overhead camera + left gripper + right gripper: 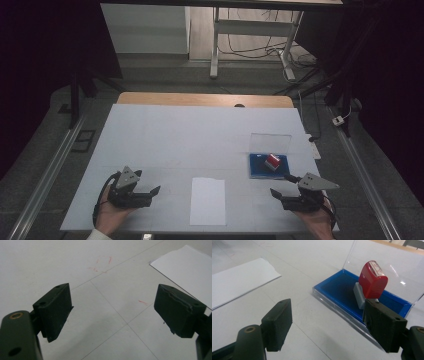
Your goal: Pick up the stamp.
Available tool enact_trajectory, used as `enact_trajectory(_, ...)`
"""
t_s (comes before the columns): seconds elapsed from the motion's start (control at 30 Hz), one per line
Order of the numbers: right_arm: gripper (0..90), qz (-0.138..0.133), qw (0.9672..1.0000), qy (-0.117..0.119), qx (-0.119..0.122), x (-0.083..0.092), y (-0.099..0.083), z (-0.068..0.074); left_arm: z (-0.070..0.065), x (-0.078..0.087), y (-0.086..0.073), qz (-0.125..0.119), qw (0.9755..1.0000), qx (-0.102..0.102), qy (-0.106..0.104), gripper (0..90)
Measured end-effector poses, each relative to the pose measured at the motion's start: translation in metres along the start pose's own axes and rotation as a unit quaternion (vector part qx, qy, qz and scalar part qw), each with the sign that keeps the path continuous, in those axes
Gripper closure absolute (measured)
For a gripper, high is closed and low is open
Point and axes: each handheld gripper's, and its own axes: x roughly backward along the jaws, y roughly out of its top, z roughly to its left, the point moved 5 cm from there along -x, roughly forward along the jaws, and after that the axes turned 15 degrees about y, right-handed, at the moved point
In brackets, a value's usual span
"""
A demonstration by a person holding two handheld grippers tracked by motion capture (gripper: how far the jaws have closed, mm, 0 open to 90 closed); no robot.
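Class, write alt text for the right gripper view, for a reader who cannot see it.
A red stamp with a grey base stands on a blue ink pad in a clear case with its lid raised, just beyond the open right gripper. A white sheet of paper lies flat at the left on the white table.

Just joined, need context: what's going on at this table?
A person holds a hand-held gripper in each hand over a white table. Both are open and hold nothing. The right hand-held gripper points at a red stamp standing on a blue ink pad in an open clear case. The left hand-held gripper hovers beside a sheet of white paper lying between the two.
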Motion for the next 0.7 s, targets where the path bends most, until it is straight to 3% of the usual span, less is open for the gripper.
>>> enact_trajectory(0.23, 24.1, 0.006, 0.9999, -0.004, 0.009, 0.0004, 0.0004, 0.0014, -0.0011, -0.0002, -0.0020, 0.000, 1.0000, -0.006, 0.000, 14.8)
enact_trajectory(0.47, 24.2, 0.012, 0.9999, -0.002, -0.005, -0.0002, 0.0011, 0.0005, 0.0000, 0.0019, -0.0033, -0.002, 1.0000, -0.003, 0.002, 14.8)
enact_trajectory(0.7, 24.3, 0.009, 1.0000, -0.001, 0.002, -0.0004, 0.0081, 0.0031, 0.0021, 0.0011, -0.0034, -0.001, 1.0000, -0.004, 0.004, 14.8)
